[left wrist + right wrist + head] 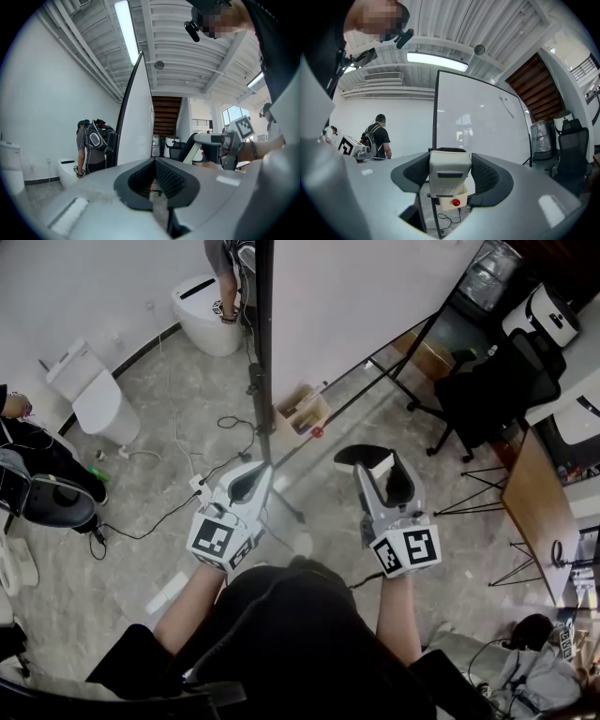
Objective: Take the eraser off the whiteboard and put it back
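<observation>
Eraser [449, 174]: off the board, clamped between the pads of the right gripper [382, 469]. White back toward the gripper camera, dark felt side away, toward the whiteboard [480, 119]. Hung in front of the board near its black left edge. Could not tell any contact with the board face.

To its left in the head view, left gripper [255, 476]: closed down to a sliver, gripped nothing. Aimed at the board's thin edge, level, side by side with the right one.

On the floor at the foot of the board: open cardboard box [302, 411], with a loop of black cable [230, 422] near the stand.

Left of the board: white toilet [94, 395] and second toilet [206, 315] by the wall. Next to the second one, person [379, 136] in dark clothes with a backpack, back turned.

Right of the board: black office chair [497, 390], and nearer, wooden table [536, 512].
</observation>
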Available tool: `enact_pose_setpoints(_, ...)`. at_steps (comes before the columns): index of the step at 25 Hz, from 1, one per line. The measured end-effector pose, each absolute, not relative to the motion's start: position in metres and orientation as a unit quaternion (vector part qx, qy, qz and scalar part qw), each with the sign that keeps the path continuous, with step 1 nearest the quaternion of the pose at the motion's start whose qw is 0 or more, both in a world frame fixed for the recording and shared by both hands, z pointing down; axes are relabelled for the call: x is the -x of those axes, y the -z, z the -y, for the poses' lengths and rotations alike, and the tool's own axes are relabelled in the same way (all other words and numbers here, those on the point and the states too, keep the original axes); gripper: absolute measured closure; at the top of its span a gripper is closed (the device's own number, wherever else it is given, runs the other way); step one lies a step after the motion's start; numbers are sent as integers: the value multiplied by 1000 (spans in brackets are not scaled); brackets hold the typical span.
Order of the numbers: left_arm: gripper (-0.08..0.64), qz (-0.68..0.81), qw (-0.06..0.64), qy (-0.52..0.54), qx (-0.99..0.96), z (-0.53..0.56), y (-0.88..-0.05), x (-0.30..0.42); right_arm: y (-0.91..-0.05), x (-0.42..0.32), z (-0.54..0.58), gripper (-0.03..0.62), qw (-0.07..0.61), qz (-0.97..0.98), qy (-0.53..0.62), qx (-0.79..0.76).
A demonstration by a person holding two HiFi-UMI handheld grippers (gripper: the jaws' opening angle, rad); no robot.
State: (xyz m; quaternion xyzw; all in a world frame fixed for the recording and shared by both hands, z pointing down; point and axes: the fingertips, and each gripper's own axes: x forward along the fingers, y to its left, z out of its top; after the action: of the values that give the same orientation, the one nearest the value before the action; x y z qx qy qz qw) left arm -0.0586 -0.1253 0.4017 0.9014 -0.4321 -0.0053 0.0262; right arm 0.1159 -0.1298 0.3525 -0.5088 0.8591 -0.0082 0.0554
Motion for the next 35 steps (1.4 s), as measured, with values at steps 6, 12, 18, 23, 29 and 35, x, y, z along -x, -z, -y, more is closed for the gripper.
enact_pose_setpoints(6,554,432,30,9,-901,130,-402,56,-356,-117,137,313,53,-862,12,505)
enact_pose_setpoints(12,554,440,28,6,-898,140,-401,55,-357,-116,152,313,52,-867,13,496)
enact_pose_setpoints(18,555,453,24,-1,-891,149,-402,55,-361,-111,167,313,50,-873,18,485)
enact_pose_setpoints(23,555,458,27,0,-888,159,-402,60,-362,-104,182,313,51,-878,20,476)
enact_pose_setpoints(29,555,469,29,5,-883,169,-402,69,-367,-98,200,313,48,-883,25,466)
enact_pose_setpoints(35,555,476,27,2,-879,178,-402,73,-371,-91,216,313,43,-889,29,456)
